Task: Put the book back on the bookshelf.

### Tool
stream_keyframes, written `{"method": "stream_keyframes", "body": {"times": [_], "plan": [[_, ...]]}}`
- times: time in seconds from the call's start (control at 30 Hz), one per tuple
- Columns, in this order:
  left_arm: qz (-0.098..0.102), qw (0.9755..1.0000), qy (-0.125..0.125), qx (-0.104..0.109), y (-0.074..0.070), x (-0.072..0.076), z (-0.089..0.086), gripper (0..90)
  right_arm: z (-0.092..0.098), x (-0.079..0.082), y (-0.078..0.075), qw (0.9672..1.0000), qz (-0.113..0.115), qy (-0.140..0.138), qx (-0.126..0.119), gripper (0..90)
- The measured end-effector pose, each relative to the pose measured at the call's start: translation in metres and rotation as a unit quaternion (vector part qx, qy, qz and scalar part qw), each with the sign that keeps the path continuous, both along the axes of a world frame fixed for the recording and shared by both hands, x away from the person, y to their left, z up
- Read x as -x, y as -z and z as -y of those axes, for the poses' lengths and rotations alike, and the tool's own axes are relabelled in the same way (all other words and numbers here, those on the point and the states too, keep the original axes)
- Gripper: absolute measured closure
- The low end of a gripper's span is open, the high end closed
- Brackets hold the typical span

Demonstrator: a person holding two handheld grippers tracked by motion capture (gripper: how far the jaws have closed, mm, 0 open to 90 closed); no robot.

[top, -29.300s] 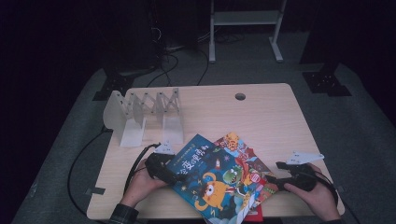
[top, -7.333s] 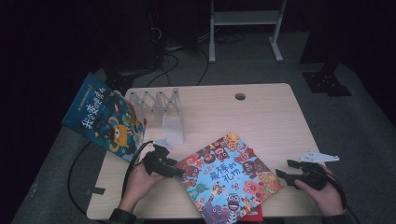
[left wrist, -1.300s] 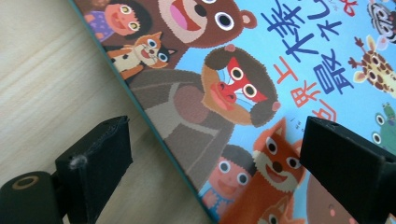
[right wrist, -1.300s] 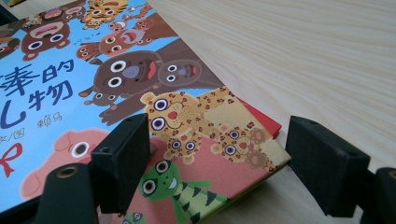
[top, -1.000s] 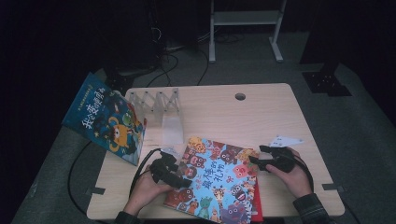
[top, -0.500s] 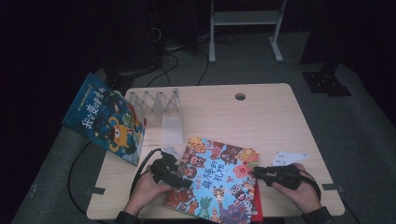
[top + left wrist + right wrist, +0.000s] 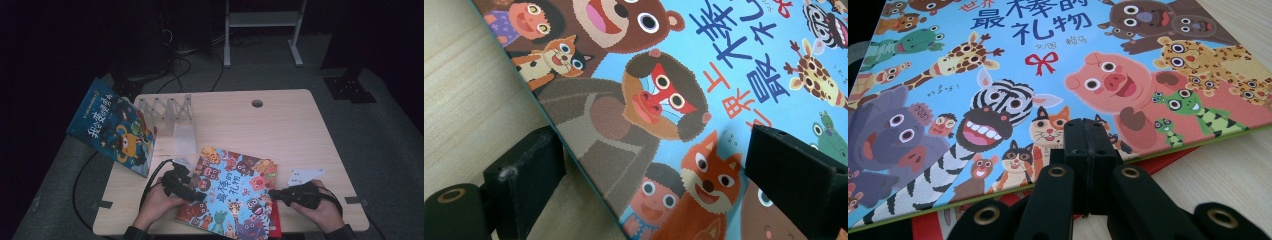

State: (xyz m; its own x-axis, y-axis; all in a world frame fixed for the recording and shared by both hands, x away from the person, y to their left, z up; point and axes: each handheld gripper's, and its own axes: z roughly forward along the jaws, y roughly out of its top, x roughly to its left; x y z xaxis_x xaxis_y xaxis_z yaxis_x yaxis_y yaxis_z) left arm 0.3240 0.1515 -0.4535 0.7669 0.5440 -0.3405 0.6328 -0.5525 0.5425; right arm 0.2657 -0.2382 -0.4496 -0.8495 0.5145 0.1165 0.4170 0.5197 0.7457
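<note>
Picture book with a light-blue cover crowded with cartoon animals (image 7: 230, 195) lies flat near the front edge of the pale wooden table (image 7: 280, 130), on top of a red book (image 7: 275, 224) peeking out beneath. My left gripper (image 7: 186, 186) sits at the book's nine o'clock edge, jaws wide, one on the table, one over the cover. My right gripper (image 7: 274, 192), at three o'clock, has just been closing: its jaws meet, nothing visibly between, tips at the cover's edge.
</note>
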Motion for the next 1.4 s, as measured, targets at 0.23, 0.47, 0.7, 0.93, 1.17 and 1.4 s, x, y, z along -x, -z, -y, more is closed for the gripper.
{"method": "stream_keyframes", "body": {"times": [0.23,0.47,0.7,0.93,1.17,1.4], "plan": [[-0.004,1.0,0.0,0.003,0.0007,-0.0002,0.0,8.1,-0.0001,0.0017,-0.002,0.9999,0.004,-0.004,0.014,89.4],[-0.005,1.0,0.0,0.004,0.0009,-0.0003,0.0001,8.1,0.0032,0.0066,0.001,0.9995,0.003,-0.007,0.03,89.5],[-0.012,0.9999,0.003,0.008,0.0025,-0.0017,0.0004,8.0,0.0048,0.0067,0.003,0.9996,-0.002,-0.011,0.027,89.5],[-0.025,0.9995,0.009,0.018,0.0076,-0.0041,0.0049,3.4,0.0055,0.0064,0.0037,0.9996,-0.006,-0.011,0.025,89.5],[-0.024,0.9996,0.009,0.014,0.0075,-0.0046,0.0078,1.1,0.006,0.0061,0.0044,0.9996,-0.006,-0.014,0.023,89.4],[-0.035,0.999,-0.004,0.026,0.0077,-0.0061,0.0085,2.1,0.0063,0.0056,0.0051,0.9996,-0.004,-0.017,0.024,89.4]]}}
